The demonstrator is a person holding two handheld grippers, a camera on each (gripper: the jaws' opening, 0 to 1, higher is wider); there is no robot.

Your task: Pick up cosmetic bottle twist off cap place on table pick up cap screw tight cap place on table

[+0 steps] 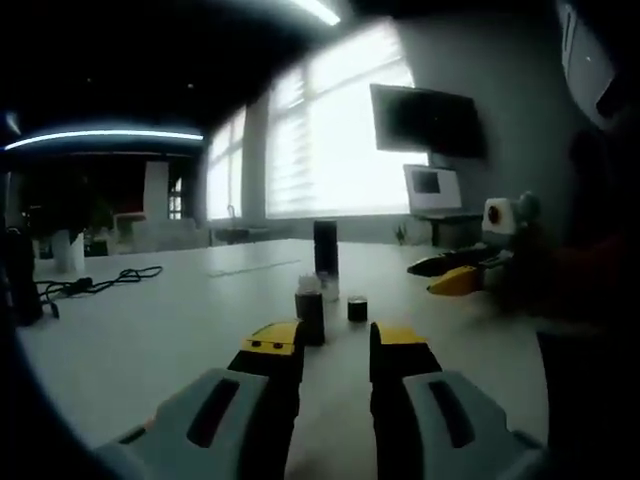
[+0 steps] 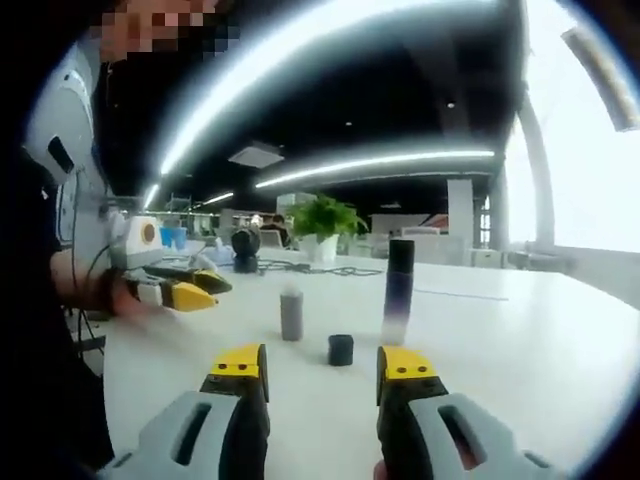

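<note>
As tools gape, monitor [image 1: 428, 120] left view, plant [image 2: 322, 217] right view

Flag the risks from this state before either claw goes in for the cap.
1. The small black cap stands loose on the white table, close beside the short grey uncapped bottle; an open right claw closing in could knock either.
2. The tall dark cylindrical bottle stands just behind and looks easy to tip.
3. The left claw also faces this cluster; both could collide.
</note>
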